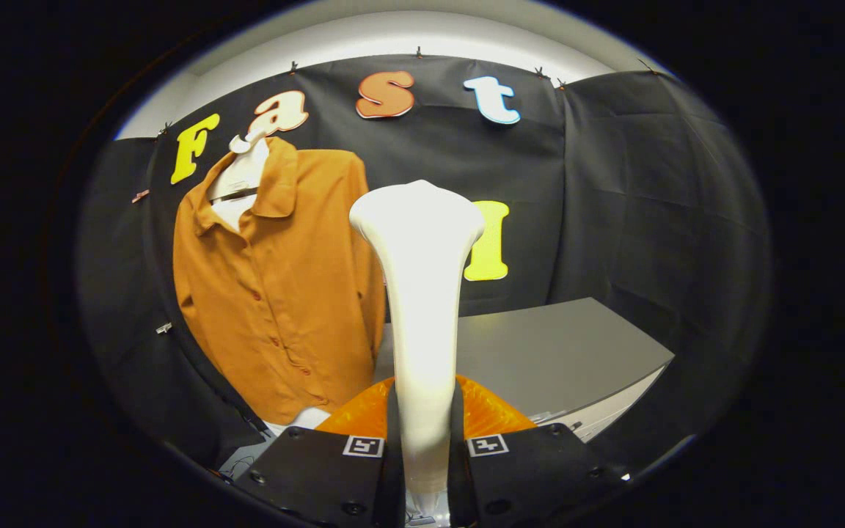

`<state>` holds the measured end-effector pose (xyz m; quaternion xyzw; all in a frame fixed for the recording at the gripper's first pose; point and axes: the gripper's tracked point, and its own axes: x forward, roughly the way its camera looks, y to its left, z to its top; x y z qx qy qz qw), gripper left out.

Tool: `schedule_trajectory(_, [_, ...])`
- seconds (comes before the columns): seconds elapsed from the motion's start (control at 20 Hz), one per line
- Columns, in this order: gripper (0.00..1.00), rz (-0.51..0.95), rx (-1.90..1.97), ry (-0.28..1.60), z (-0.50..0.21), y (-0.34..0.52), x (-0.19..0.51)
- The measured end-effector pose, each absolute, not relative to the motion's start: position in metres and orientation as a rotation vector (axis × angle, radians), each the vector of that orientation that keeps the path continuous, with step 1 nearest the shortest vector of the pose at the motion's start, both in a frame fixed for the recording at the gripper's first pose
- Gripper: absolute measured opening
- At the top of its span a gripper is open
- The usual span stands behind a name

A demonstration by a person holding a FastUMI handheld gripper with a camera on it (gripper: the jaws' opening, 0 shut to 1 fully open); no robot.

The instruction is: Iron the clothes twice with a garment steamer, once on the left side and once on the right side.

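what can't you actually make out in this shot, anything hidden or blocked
- Gripper view: the steamer, clamped in the gripper, hides the shirt's far edge and part of the table.
- The steamer's face points away, so steam can't be judged.
- The shirt's hem is cut off by the fingers.

A grey bench (562,352) is seen standing against the booth's black cloth wall (657,205), with its front edge pale. The cloth is seen pinned along its top by small clips (293,67), below a white ceiling (393,33).
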<state>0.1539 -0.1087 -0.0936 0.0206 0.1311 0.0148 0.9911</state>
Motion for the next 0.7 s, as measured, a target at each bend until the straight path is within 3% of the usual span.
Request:
schedule_trajectory(0.25, [0.26,0.06,0.012,0.228,-0.104,-0.034,0.169])
schedule_trajectory(0.7, [0.26,0.007,-0.015,0.184,-0.114,0.023,0.231])
